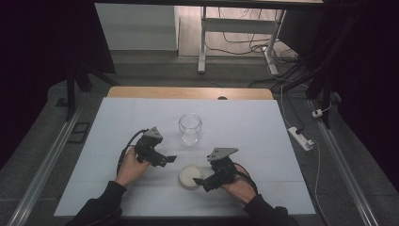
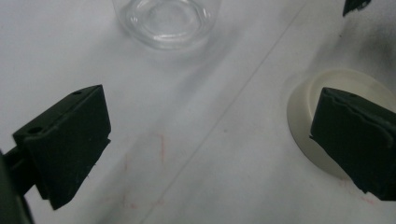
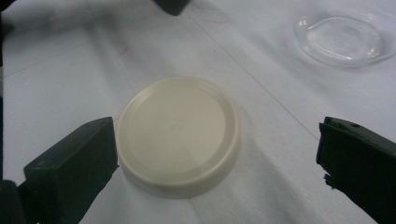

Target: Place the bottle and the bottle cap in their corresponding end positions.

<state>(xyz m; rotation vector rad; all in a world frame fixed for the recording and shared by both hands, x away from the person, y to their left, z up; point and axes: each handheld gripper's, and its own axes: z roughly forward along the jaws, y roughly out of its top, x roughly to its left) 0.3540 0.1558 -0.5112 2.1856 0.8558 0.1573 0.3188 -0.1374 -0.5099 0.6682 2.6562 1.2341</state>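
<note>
Wooden bench point(image 1: 141, 92) covered by a white sheet point(image 1: 254, 122). On the sheet: an upright, empty clear glass jar point(image 1: 190, 127) near centre, and a round cream plastic lid point(image 1: 190, 176), flat, nearer the person

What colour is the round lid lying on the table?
Cream white, plain; the lid shows best in the right gripper view.

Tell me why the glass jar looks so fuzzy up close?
In the left gripper view the jar is blurred and cut off by the top edge; in the right gripper view it is soft too, while the white lid looks sharp; the high view is dim, its corners dark.
</note>
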